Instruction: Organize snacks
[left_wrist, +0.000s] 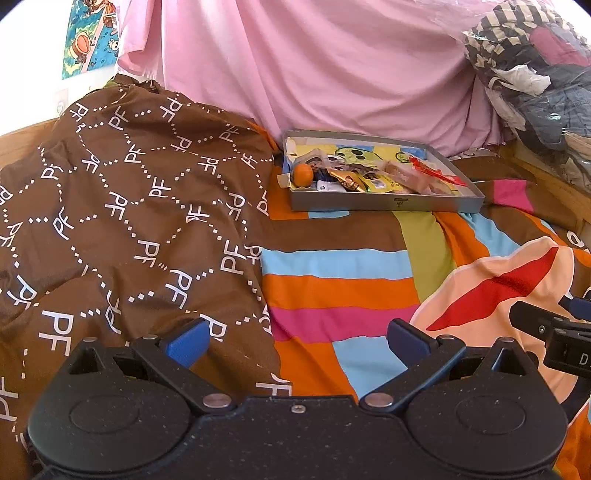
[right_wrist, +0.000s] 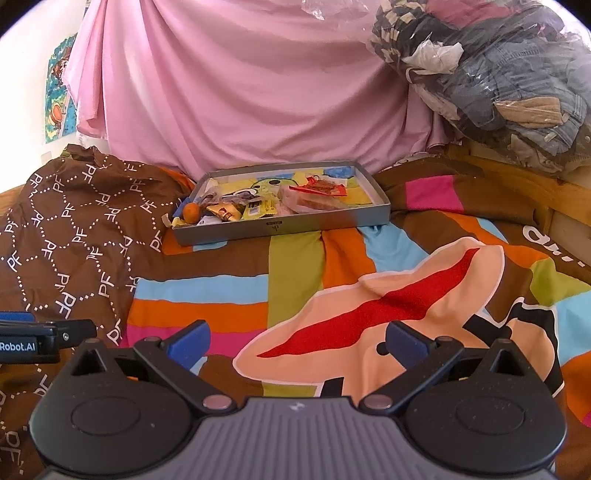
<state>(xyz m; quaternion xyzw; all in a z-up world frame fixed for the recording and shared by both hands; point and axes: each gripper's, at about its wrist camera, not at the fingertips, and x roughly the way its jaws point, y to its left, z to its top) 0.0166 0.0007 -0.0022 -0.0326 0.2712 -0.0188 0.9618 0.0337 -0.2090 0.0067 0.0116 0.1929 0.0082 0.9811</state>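
A striped bedspread (right_wrist: 236, 295) carries a grey tray (right_wrist: 295, 227) and brown patterned cloth (right_wrist: 74, 221).

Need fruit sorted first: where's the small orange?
In both views, the orange sits at the tray's near-left corner, beside the gold packet.

- The striped bedspread (right_wrist: 236, 291) lies bare between both wide-open grippers and the grey tray (right_wrist: 332, 221); the way forward is open.
- A brown lettered blanket (left_wrist: 122, 206) heaps up on the left, touching the tray's left end.
- A pink sheet (right_wrist: 240, 92) hangs close behind the tray, closing the far side.
- A bag of clothes (right_wrist: 498, 85) bulks above the wooden bed edge (right_wrist: 517, 173) at right.
- Snack packets (right_wrist: 258, 208) crowd the tray's front left; its back is barer.
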